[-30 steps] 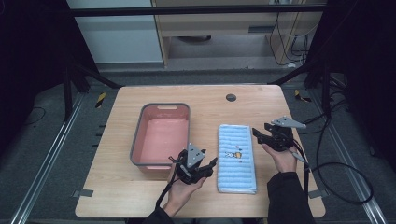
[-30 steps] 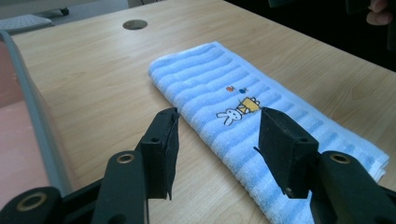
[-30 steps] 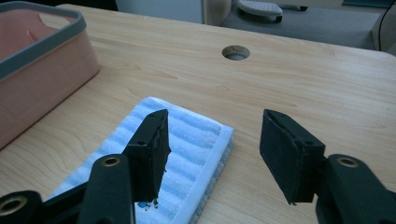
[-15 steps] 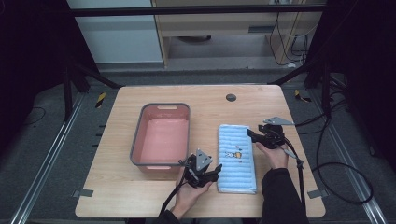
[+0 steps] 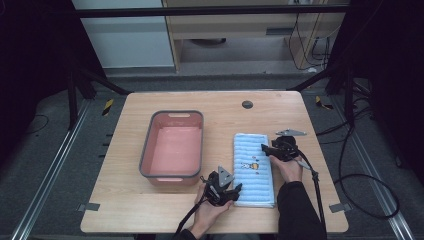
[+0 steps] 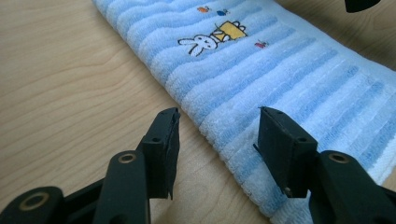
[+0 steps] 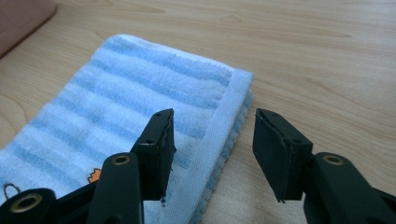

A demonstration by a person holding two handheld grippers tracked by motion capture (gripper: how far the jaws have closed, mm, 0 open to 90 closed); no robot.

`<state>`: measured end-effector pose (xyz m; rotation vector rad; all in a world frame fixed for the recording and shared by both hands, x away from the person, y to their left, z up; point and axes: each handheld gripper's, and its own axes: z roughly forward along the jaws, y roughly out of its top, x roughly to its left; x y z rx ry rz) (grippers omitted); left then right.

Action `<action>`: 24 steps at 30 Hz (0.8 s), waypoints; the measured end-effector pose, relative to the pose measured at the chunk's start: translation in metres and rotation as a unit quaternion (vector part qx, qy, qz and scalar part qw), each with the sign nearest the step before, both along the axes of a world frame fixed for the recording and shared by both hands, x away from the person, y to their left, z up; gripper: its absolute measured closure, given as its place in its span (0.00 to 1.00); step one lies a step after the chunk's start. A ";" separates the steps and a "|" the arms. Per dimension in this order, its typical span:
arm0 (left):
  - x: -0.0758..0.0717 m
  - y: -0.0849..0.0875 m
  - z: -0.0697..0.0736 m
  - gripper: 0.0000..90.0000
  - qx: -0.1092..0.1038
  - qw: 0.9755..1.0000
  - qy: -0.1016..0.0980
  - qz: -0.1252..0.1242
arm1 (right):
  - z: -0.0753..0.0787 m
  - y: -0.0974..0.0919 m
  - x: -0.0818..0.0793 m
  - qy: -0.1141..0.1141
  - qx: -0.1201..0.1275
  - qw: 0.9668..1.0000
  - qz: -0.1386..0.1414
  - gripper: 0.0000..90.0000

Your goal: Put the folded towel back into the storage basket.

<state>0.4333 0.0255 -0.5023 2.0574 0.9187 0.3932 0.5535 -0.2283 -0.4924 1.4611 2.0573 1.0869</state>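
Beside the towel's left edge, a pink basin [image 5: 172, 147] is seen on the table [image 5: 125, 210], untouched. The folded blue towel [image 5: 253, 170] is laid flat to the right of it. Since 1 second ago, both grippers have been lowered onto the towel. The left gripper [image 5: 231, 192] is set at the towel's near left edge, its 2 jaws apart and straddling the hem [image 6: 233, 154], nothing pinched yet. The right gripper [image 5: 267, 149] is placed at the towel's far right edge; its jaws have just been closing, the hem [image 7: 219, 140] lying between them but not yet pressed. A 2-handed pinch and lift is judged to be imminent.
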 end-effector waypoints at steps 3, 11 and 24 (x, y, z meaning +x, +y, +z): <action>0.001 -0.001 -0.002 0.54 -0.002 1.000 0.004 0.002 | -0.002 -0.001 0.001 0.003 0.006 1.000 0.000 0.57; 0.000 -0.004 -0.005 0.58 0.002 1.000 0.013 0.011 | -0.008 0.004 0.002 0.023 -0.003 1.000 0.013 0.60; -0.003 -0.009 -0.004 0.80 -0.008 0.999 0.033 0.014 | -0.010 0.011 0.001 0.029 0.003 1.000 0.011 0.78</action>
